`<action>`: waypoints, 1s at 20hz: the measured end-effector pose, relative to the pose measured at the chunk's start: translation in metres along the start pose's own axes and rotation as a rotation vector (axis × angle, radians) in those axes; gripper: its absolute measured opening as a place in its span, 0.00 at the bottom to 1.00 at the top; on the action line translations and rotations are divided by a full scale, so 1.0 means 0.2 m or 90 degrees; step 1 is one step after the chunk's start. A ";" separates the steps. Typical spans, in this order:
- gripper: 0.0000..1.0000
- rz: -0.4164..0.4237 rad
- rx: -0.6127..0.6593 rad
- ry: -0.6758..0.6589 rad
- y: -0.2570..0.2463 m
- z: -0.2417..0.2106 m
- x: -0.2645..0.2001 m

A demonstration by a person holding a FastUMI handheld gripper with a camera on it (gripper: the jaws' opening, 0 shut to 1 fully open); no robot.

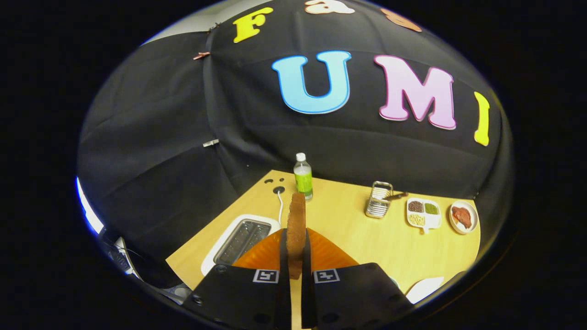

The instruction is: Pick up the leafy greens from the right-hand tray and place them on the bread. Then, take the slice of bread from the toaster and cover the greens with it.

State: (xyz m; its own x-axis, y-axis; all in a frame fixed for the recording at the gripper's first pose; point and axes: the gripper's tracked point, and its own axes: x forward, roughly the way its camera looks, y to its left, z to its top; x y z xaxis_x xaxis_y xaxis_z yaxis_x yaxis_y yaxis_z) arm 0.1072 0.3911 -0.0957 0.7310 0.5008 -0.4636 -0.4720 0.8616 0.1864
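My gripper is shut on a brown slice of bread, which stands on edge between the two fingers and rises above them. The gripper is held high over the wooden table. The white toaster lies below and to the left of the fingers, its slots showing dark. A white plate edge shows just right of the fingers. The leafy greens and the bottom bread are hidden from me.
Beyond the bread stands a green-labelled bottle. Farther right are a metal wire rack, a white divided tray with small foods, and a small plate with red pieces. The toaster's white cable runs to the table's back.
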 end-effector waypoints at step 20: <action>0.13 -0.045 0.194 0.146 -0.58 -0.76 -0.06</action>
State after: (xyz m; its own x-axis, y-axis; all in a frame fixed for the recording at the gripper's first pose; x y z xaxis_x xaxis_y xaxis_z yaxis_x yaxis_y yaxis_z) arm 0.0784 0.2731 -0.2437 0.6115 0.4372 -0.6595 -0.2314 0.8959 0.3793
